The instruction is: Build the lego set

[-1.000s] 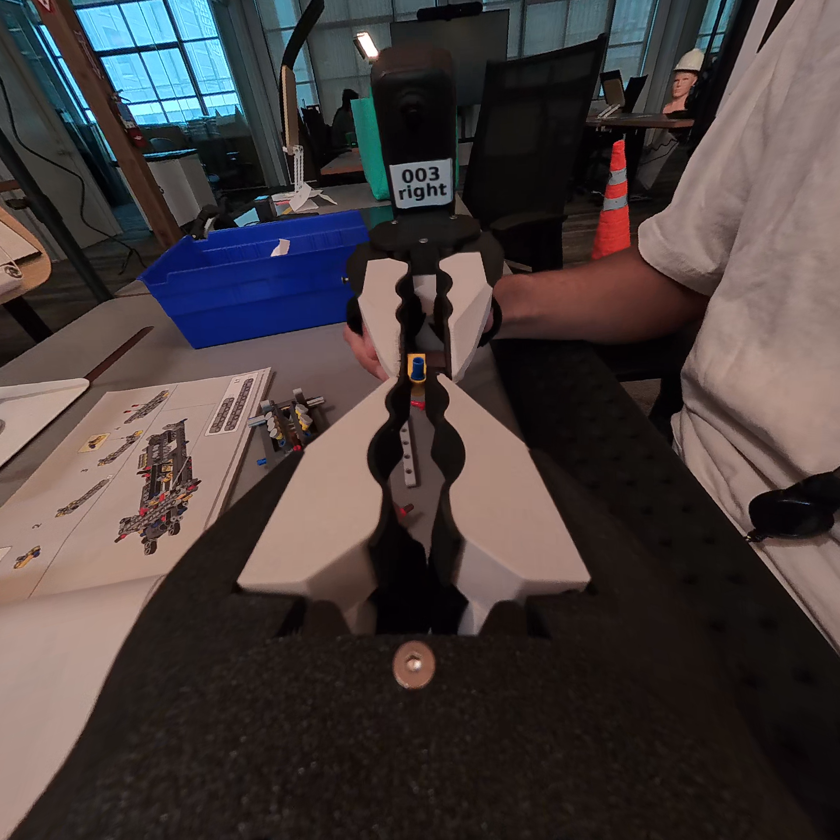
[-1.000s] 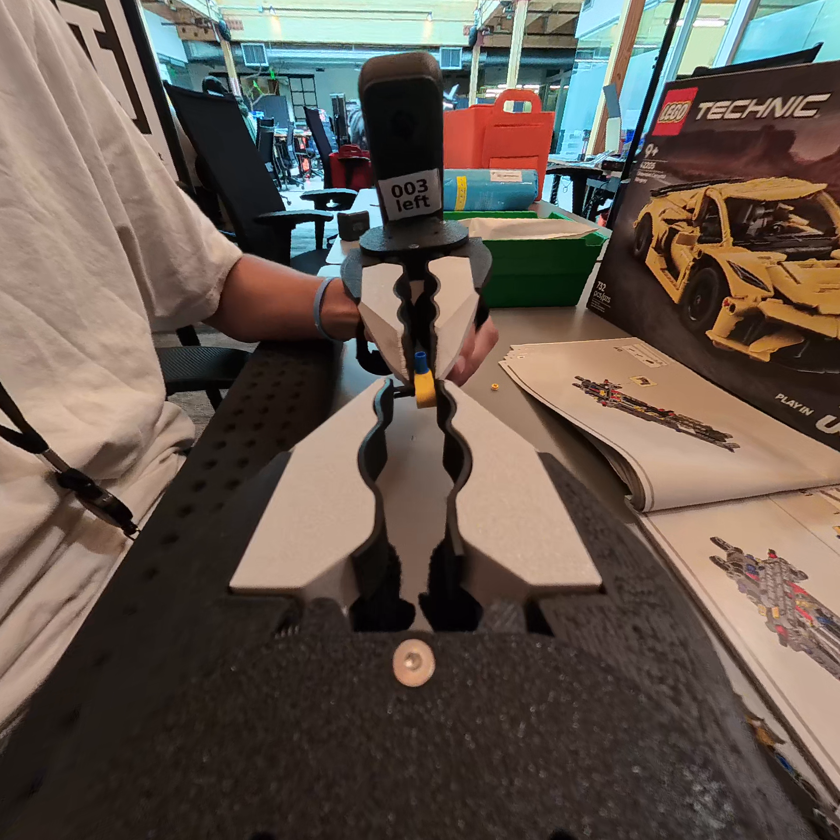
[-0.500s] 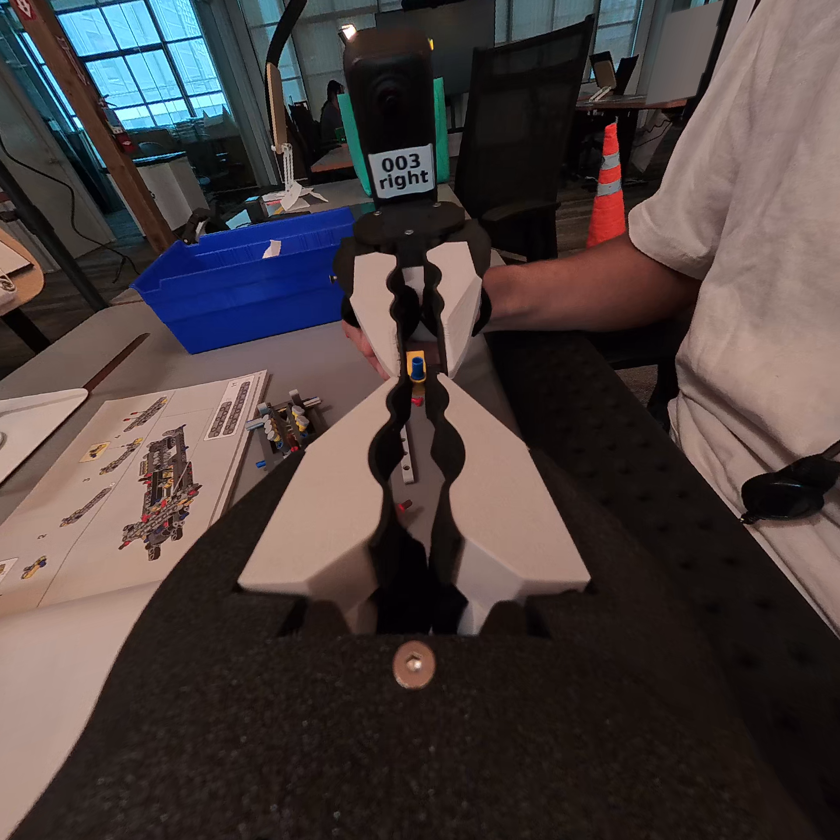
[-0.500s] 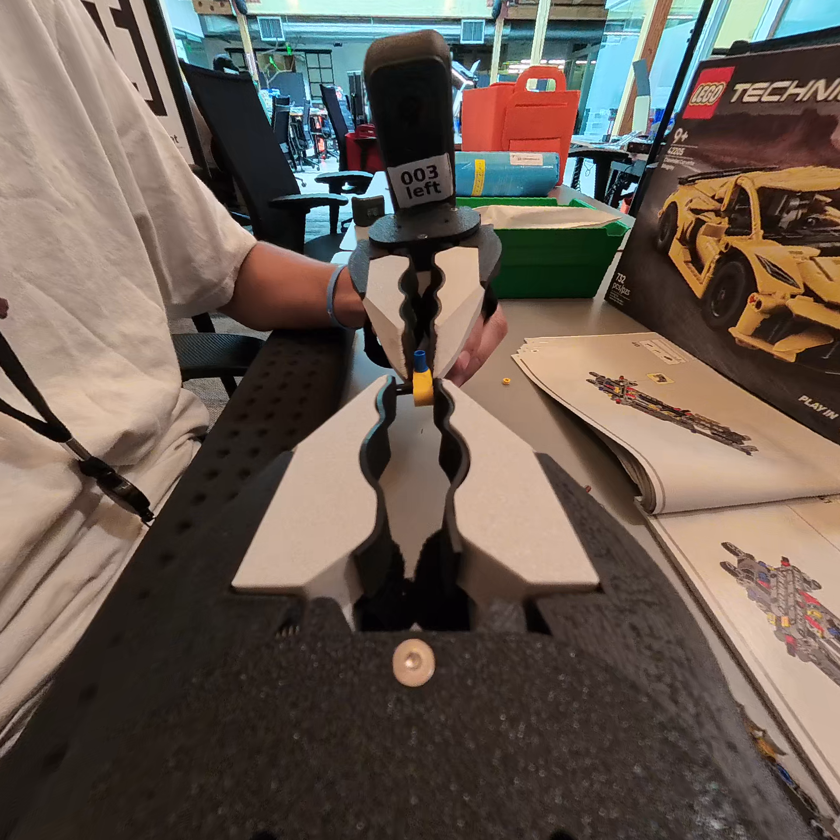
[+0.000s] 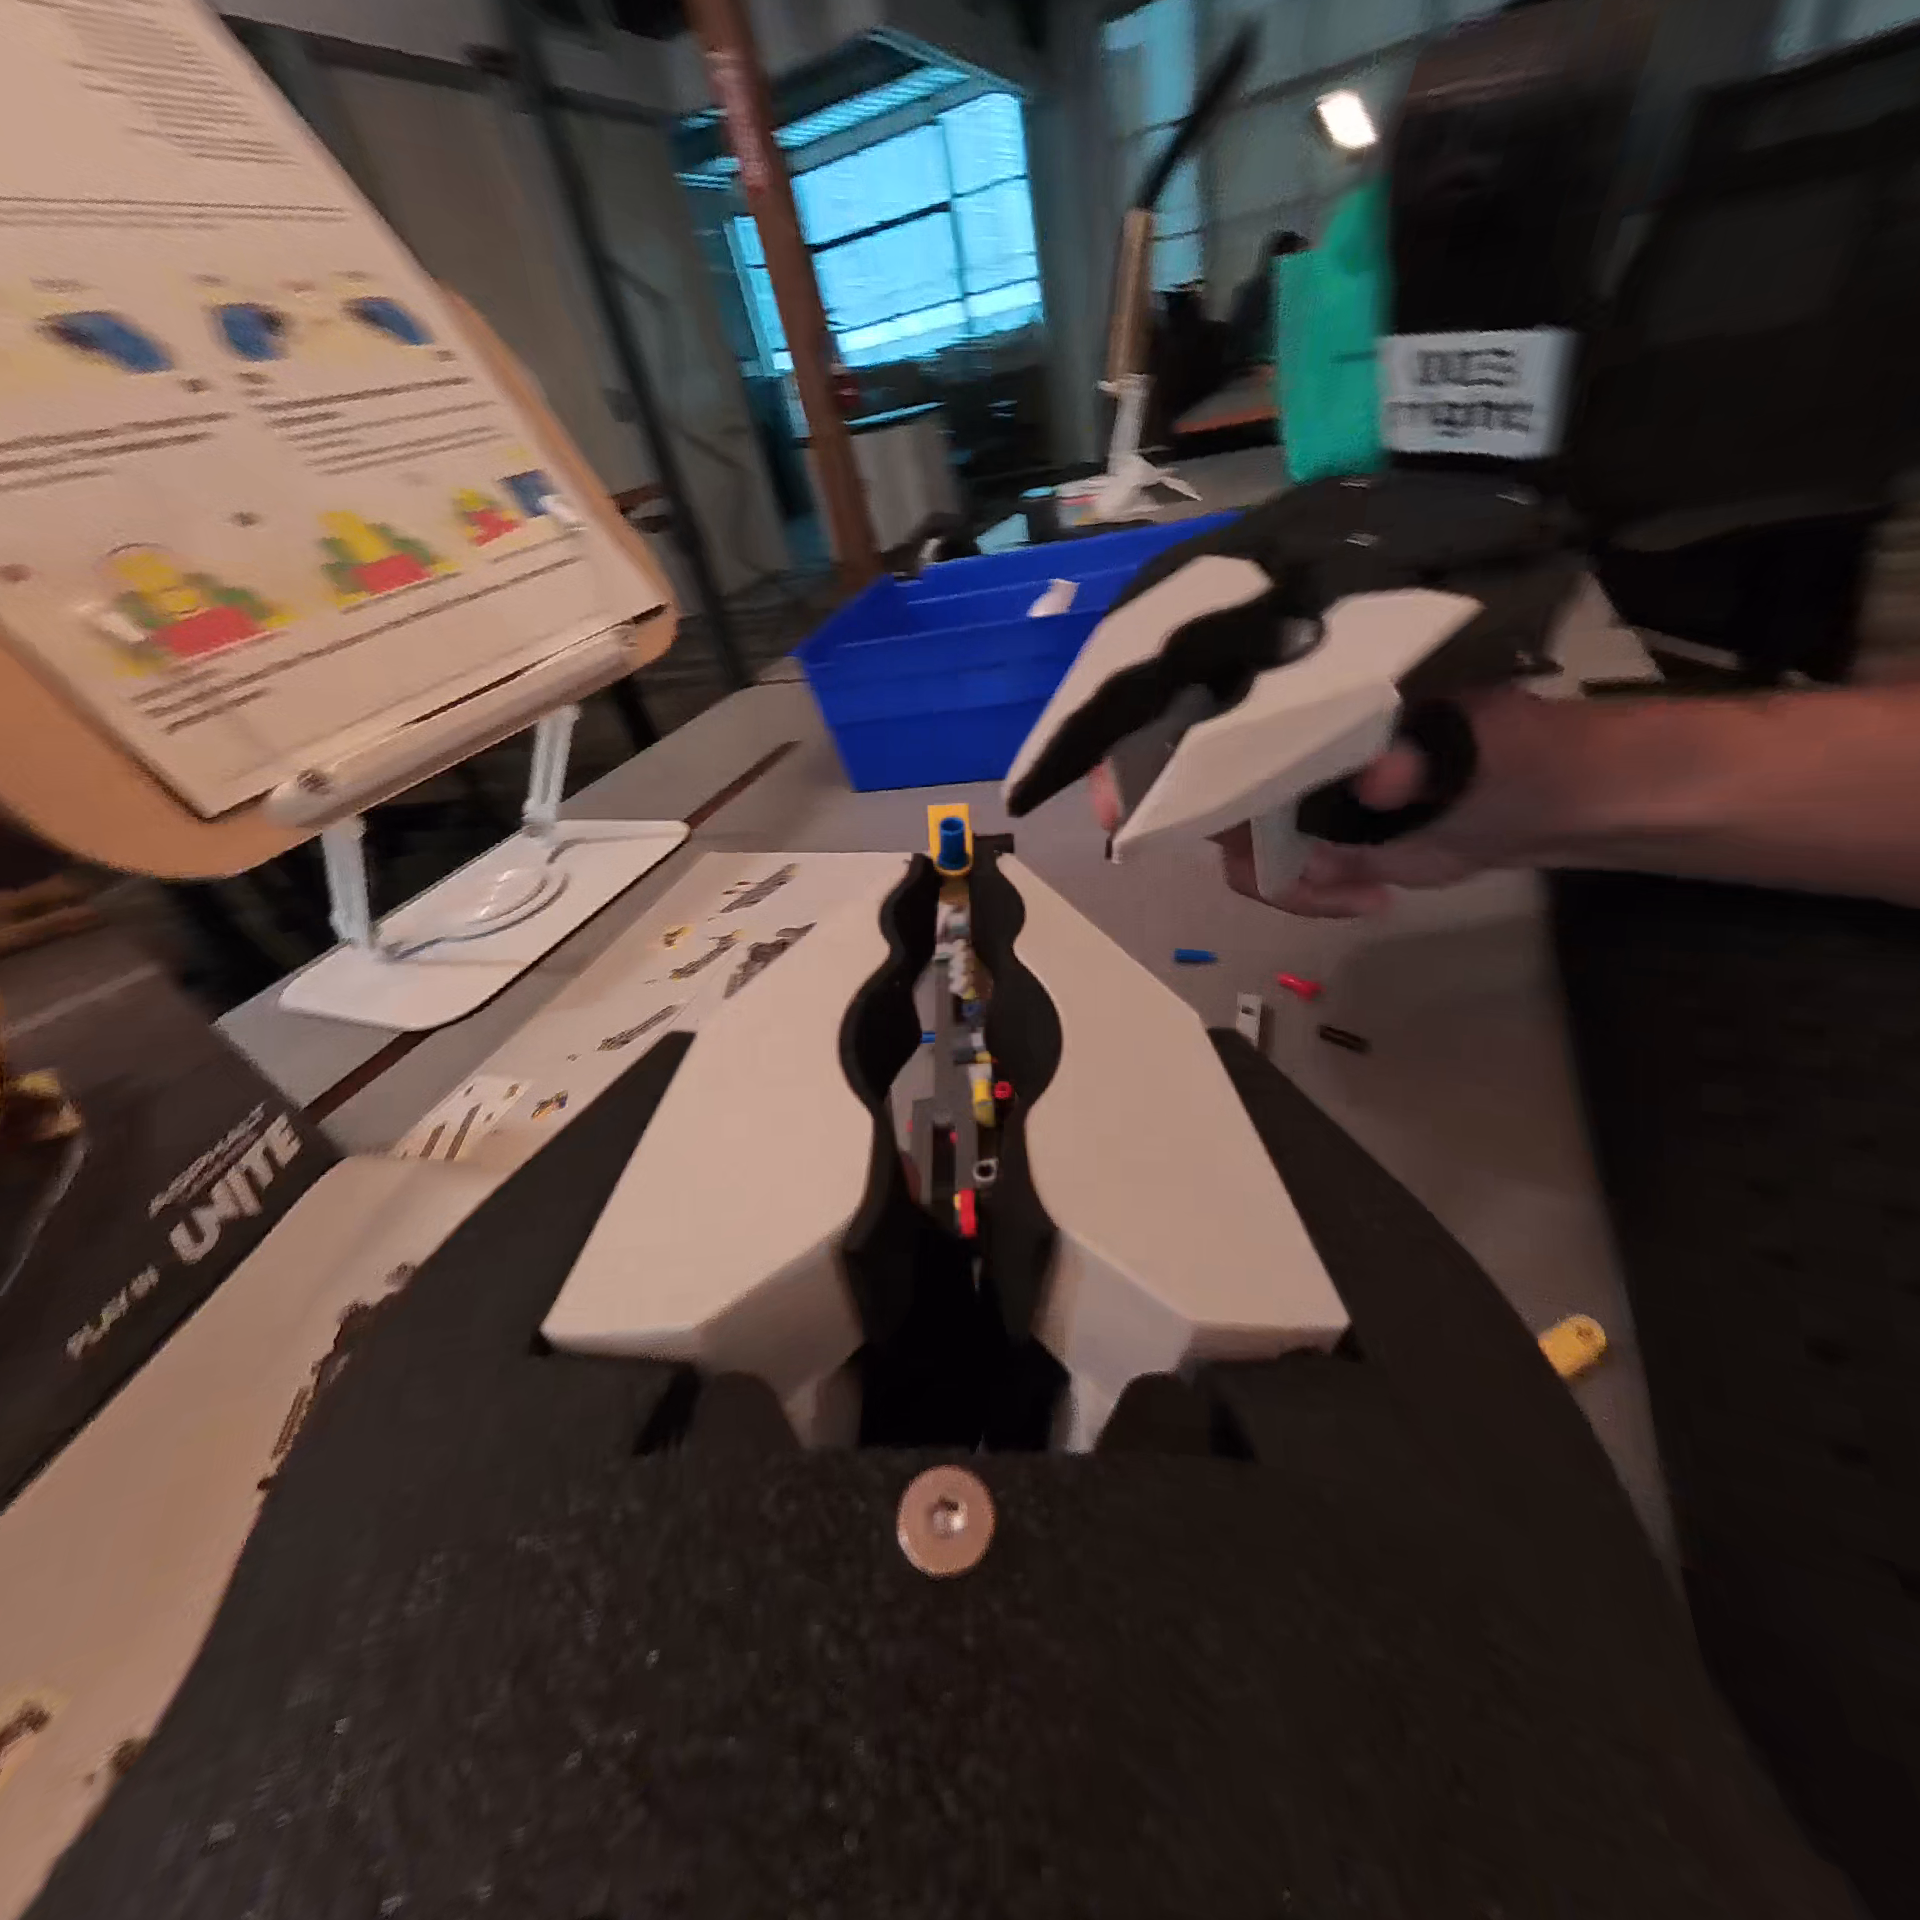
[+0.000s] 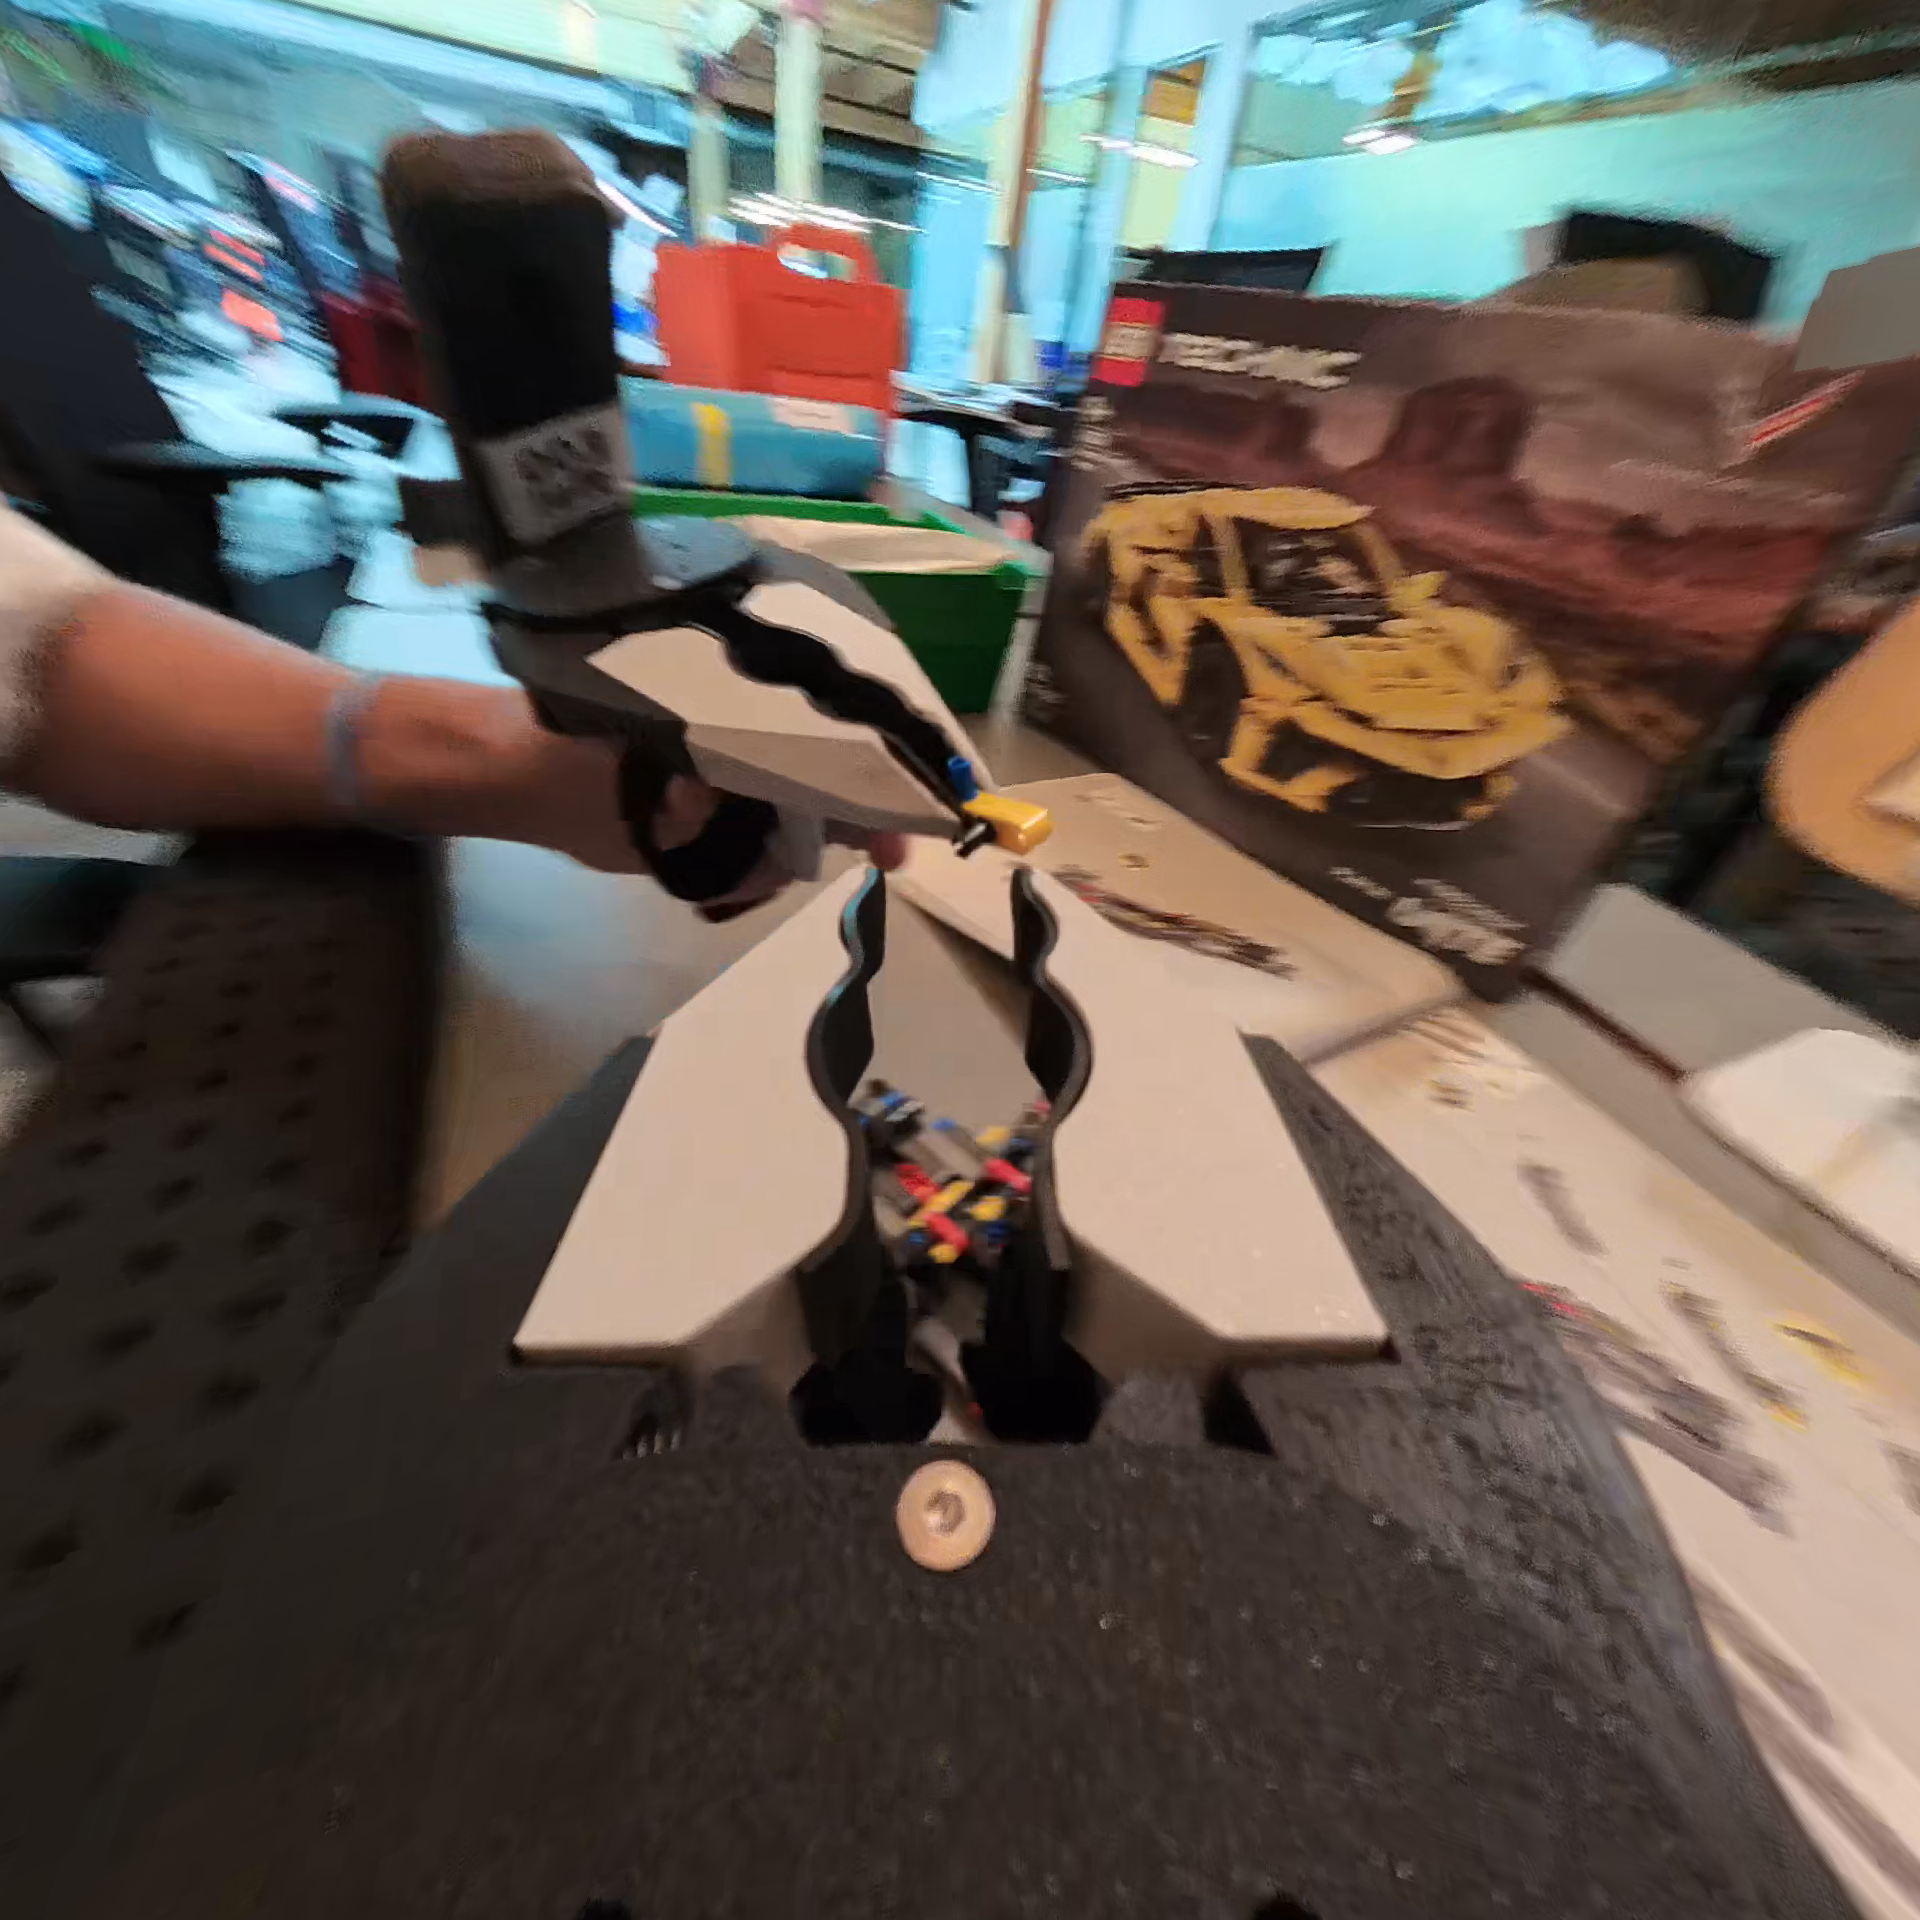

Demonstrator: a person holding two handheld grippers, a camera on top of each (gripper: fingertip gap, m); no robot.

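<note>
The left hand-held gripper (image 5: 951, 857) is pinching a yellow piece with a blue pin (image 5: 948, 831) at its fingertips, above the partly built model (image 5: 961, 1081) lying on the counter (image 5: 1382, 1122). Just to its right, the right hand-held gripper (image 6: 948, 883) is hanging parted and holding nothing, the same model (image 6: 951, 1184) lying beneath it.

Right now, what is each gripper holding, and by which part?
Left gripper: jaws pinch the yellow piece with a blue pin at its lower end, at the tips. Right gripper: open, holding nothing.
</note>
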